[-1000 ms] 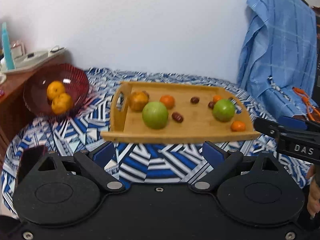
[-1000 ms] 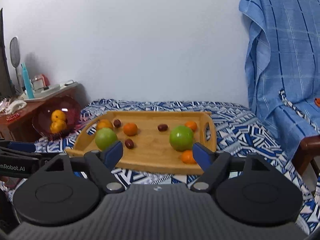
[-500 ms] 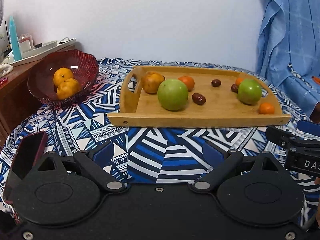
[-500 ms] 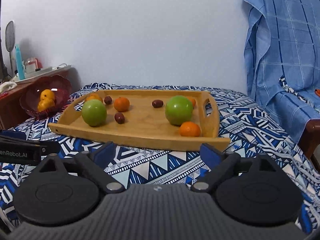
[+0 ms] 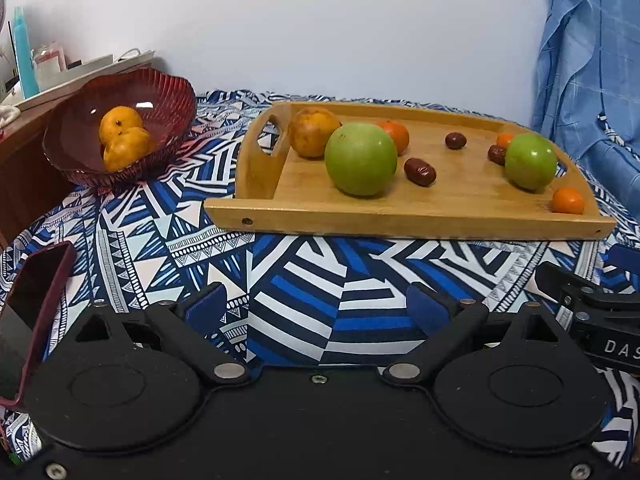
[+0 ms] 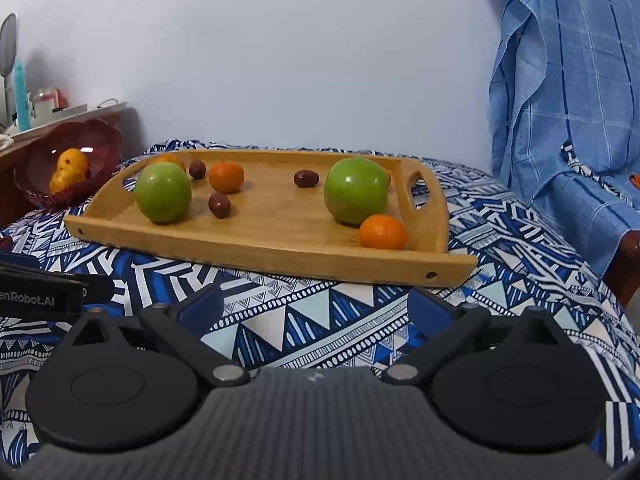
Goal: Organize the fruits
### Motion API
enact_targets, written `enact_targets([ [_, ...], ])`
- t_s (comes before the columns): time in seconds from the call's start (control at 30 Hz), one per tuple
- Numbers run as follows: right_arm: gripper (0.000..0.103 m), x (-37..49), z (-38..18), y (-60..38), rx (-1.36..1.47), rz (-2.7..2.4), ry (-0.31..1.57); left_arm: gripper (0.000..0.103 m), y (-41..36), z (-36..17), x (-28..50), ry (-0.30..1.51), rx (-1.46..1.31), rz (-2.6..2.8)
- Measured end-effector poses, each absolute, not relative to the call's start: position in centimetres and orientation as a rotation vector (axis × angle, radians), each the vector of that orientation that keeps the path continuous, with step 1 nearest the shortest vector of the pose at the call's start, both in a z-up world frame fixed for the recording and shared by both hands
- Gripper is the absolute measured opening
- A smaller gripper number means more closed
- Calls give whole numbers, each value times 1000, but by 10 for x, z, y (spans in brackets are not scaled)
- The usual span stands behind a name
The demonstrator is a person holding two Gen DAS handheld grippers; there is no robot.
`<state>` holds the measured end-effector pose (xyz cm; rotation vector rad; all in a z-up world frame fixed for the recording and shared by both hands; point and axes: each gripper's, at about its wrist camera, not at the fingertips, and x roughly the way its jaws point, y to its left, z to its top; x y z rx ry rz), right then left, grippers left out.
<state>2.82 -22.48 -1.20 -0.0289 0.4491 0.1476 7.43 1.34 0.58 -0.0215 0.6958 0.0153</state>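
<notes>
A wooden tray (image 5: pixel 400 226) (image 6: pixel 280 260) lies on the patterned cloth. It holds two green apples (image 5: pixel 360 160) (image 5: pixel 530 162), a large orange (image 5: pixel 312 132), small mandarins (image 5: pixel 568 200) (image 6: pixel 226 176) and dark dates (image 5: pixel 419 172). To its left, a red ribbed bowl (image 5: pixel 160 96) holds two oranges (image 5: pixel 120 120). My left gripper (image 5: pixel 316 304) hovers open over the cloth in front of the tray, with nothing between its fingers. My right gripper (image 6: pixel 316 308) is also short of the tray. Its jaws are opening and nothing is between them.
A dark red phone case (image 5: pixel 28 300) lies at the cloth's near left. A blue checked cloth (image 6: pixel 560 100) hangs over a chair at the right. A wooden side table (image 5: pixel 24 152) with bottles stands behind the bowl. The white wall backs the scene.
Both grippers have sunk and come closer to the tray, which now looks larger. The right gripper's fingers have spread wider. No fruit has moved.
</notes>
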Motion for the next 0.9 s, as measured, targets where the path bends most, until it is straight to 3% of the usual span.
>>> enact_targets([
  [0.17,103,34,-16,-229,18,144,491,96,15,-3,80,720,-36,14],
  [0.23,103,37,-17,-230,23,144,513,103,15,-6,81,724,-45,11],
  [0.9,103,44,-21,-223,-10,97,568,103,15,-12,84,700,-30,-27],
])
